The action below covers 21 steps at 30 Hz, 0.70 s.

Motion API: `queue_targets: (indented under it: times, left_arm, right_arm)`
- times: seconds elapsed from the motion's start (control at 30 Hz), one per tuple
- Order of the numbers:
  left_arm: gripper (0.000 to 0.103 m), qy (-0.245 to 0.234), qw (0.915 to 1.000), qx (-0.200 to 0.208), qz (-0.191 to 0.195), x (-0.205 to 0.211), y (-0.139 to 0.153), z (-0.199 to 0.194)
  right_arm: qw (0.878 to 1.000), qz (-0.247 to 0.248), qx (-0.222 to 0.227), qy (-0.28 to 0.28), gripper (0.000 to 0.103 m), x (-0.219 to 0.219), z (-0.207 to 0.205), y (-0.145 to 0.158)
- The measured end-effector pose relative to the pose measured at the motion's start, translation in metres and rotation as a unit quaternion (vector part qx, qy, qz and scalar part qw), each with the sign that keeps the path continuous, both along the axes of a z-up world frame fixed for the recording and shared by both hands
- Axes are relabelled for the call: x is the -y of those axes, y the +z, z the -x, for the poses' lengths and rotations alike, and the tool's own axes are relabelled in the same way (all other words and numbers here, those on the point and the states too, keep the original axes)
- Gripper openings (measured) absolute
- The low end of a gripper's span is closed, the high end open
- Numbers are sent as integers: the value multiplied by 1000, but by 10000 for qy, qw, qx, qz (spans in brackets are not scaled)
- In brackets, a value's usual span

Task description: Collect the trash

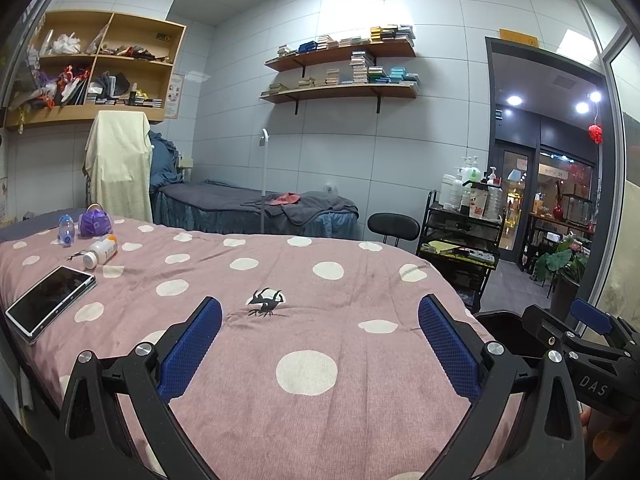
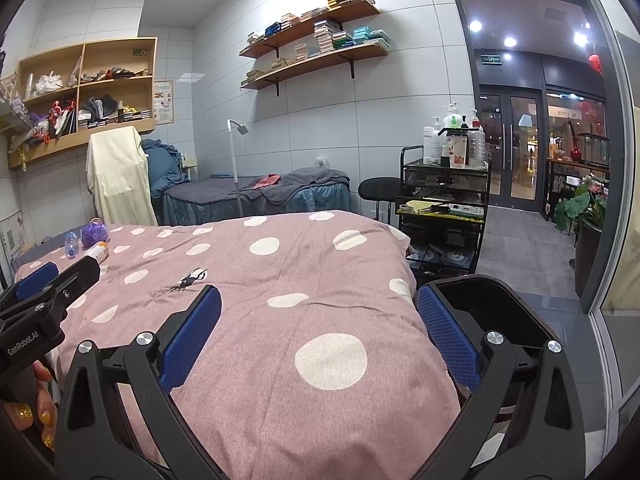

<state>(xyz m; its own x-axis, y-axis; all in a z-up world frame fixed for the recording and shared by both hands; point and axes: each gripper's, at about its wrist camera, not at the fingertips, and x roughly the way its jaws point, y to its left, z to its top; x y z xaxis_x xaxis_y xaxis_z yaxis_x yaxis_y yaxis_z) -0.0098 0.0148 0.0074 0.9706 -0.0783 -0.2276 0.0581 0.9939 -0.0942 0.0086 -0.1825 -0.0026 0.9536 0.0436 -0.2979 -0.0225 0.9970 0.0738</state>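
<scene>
A black, spidery scrap (image 1: 266, 302) lies on the pink dotted bed cover (image 1: 360, 420), just beyond my open left gripper (image 1: 320, 308) and a little left of its middle. Far left on the cover lie a white bottle with an orange cap (image 1: 102, 251), a small clear blue bottle (image 1: 66, 232), a crumpled purple wrapper (image 1: 95, 222) and a tiny dark scrap (image 1: 76, 256). My right gripper (image 2: 320, 296) stands open over the cover's right side, nothing between its fingers. A black bin (image 2: 500, 308) sits by the bed's right edge, behind the right finger. The scrap (image 2: 190, 280) is ahead-left of it.
A tablet (image 1: 50, 300) lies at the cover's left edge. Beyond the bed stand a black trolley with bottles (image 2: 444, 200), a black stool (image 2: 378, 190), a second bed (image 1: 256, 204) and a lamp pole (image 1: 263, 184). A hand with gold nails (image 2: 24, 412) holds the left gripper.
</scene>
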Motion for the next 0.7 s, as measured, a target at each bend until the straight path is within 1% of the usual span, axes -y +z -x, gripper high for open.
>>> queue_targets:
  times: [0.5,0.7]
  left_arm:
    - [97,28,10000,-14,-15,-1,-1,4]
    - [97,143,9999,-39,3,-2,-1,10]
  right_arm:
    - [10000,-38,-28,-4,97,0,0,-2]
    - [10000,-43,-29,-4,97,0,0,-2]
